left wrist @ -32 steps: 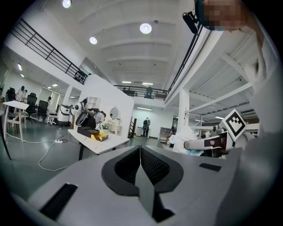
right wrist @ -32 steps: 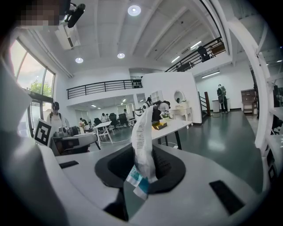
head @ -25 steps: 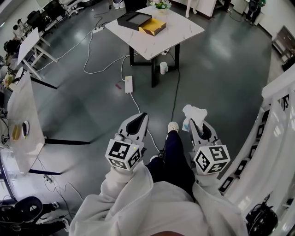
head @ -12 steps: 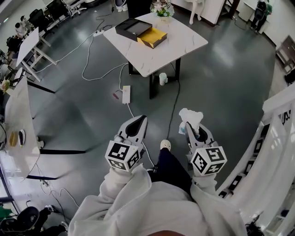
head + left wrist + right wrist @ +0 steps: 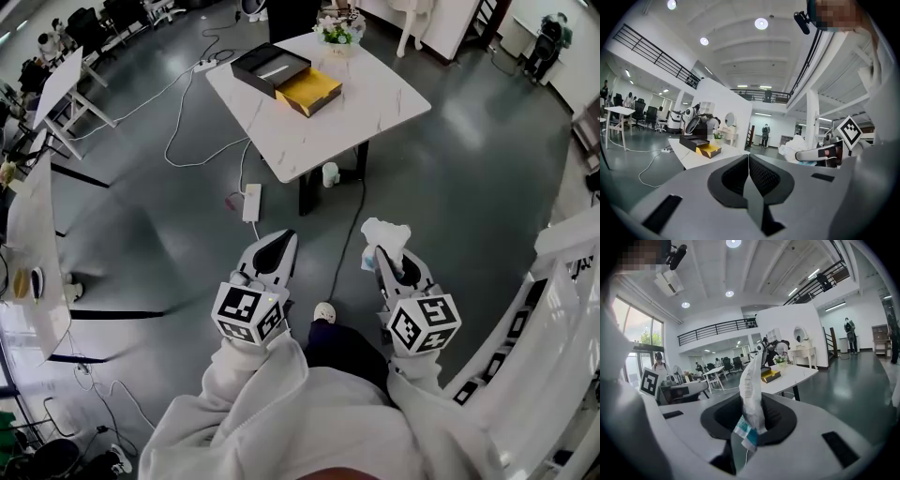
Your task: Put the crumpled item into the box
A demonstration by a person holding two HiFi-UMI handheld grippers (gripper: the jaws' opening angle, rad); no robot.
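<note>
Clearly we are at the carrying step: our right claw [image 5: 382, 255] pinches the crumpled item [image 5: 386, 234], well apart from the box [image 5: 270, 67] on the table [image 5: 309, 141] ahead. Our left claw [image 5: 279, 242] is closed and empty. Next we must reach the table and release over the box.

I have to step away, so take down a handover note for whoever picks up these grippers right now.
Left gripper: shut, empty.
Right gripper: shut on the crumpled wrapper, which sticks up above it.
The box: open on the white table ahead, not yet reached.
Done: wrapper picked up.
To do: reach the table, drop the wrapper into the box.
</note>
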